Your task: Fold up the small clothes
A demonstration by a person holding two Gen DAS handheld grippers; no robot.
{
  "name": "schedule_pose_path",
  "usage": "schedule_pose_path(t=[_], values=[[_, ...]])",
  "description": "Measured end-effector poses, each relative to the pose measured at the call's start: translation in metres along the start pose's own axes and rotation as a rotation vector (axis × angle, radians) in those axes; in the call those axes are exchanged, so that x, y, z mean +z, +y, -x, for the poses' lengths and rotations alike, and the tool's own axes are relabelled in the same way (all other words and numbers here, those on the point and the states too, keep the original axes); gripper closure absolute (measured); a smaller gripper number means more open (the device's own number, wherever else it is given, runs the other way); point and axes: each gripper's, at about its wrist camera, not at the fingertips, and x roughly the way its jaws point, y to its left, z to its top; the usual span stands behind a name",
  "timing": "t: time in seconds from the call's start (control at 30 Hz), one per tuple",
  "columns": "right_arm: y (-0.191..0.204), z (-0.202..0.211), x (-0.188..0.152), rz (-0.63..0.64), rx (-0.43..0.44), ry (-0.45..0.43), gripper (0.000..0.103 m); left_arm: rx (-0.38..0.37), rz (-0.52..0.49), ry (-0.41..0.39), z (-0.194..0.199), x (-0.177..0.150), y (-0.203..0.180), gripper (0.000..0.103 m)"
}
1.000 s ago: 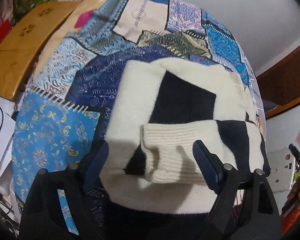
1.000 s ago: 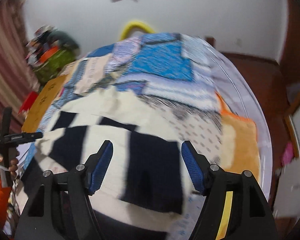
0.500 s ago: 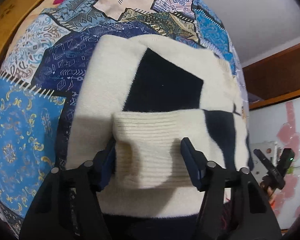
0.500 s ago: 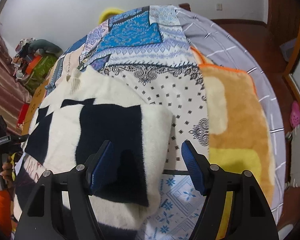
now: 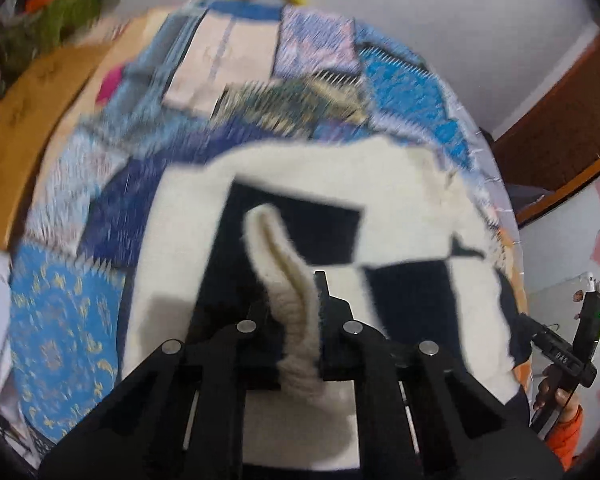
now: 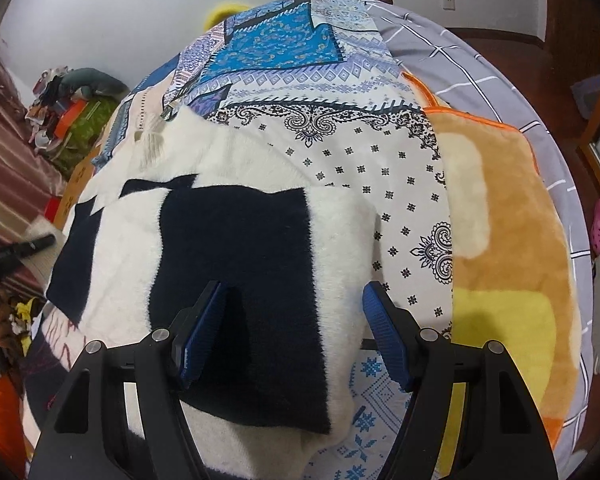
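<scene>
Sweater: a cream and navy block-patterned sweater [image 6: 236, 240] lies spread on the patchwork bedspread [image 6: 340, 128], partly folded, its near edge towards both grippers.
Cuff: the ribbed cream cuff [image 5: 288, 296] stands up from the sweater's near-middle, pinched into a narrow ridge.
Left gripper: the left gripper [image 5: 296, 340] has its jaws closed tight on that cuff, the knit squeezed between them; this view is motion-blurred.
Right gripper: the right gripper [image 6: 292, 336] has its jaws wide apart with nothing between them, hovering over the sweater's near right corner, above a navy block.
Step, as I judge it: the sleeve is being carried across the body of the sweater.
Risk: the cuff is a thin, bunched hold, so a quick pull could let it slip out, or drag the layer beneath and spoil the fold already made; fluffy knit clings to itself.
Beside the sweater: an orange and yellow fleece blanket [image 6: 508, 248] lies to its right, well clear.
Beyond the sweater: a wooden board [image 5: 24, 128] sits off its far left, with cluttered belongings behind.
In the way: nothing lies on the sweater itself.
</scene>
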Motion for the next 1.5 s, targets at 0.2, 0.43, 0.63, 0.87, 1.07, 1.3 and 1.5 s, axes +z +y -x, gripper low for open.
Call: schedule_pose_path(t=[0.2,0.43,0.63,0.87,1.07,1.3,1.5], values=[[0.004,0.005,0.002,0.003,-0.003,-0.017,0.036,0.054,-0.164,-0.211,0.047,0.021,-0.051,0.093],[0.007,0.008,0.006,-0.007,0.004,-0.044,0.036,0.066,-0.216,-0.387,0.092,0.041,-0.068,0.093],[0.018,0.007,0.007,0.017,0.014,-0.048,0.036,0.101,-0.192,-0.406,0.097,0.051,-0.045,0.093],[0.029,-0.003,0.005,0.044,0.010,-0.027,0.036,0.137,-0.129,-0.237,0.049,0.043,0.005,0.093],[0.033,-0.008,0.002,0.061,-0.010,-0.012,0.036,0.155,-0.082,-0.090,0.006,0.022,0.038,0.093],[0.033,-0.005,-0.001,0.056,-0.023,-0.007,0.036,0.169,-0.091,-0.013,-0.015,0.007,0.051,0.088],[0.033,-0.001,-0.004,0.048,-0.031,-0.007,0.036,0.225,-0.097,0.015,-0.019,0.001,0.061,0.085]])
